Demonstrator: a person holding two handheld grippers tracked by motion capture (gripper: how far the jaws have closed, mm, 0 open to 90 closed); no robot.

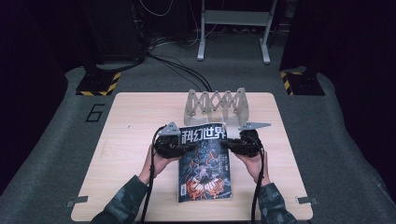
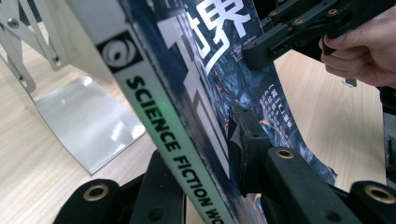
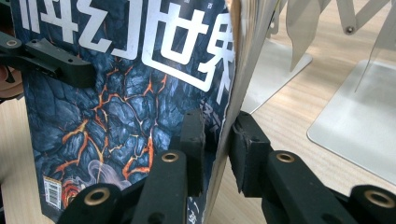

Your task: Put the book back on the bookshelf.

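The magazine [image 1: 204, 161] sits between the 2 hand-held grippers, its upper end lifted off the desk [image 1: 126, 140]. The left hand-held gripper [image 1: 173, 142] is clenched on the spine edge, which passes between its jaws. The right hand-held gripper [image 1: 236, 142] is clamped on the opposite page edge, 1 pad on the cover and 1 behind the pages. Just beyond both hand-held grippers stands a grey folding rack [image 1: 215, 103].

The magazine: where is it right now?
In the high view the magazine is at table centre, clamped between the left gripper and right gripper, just in front of the metal rack.
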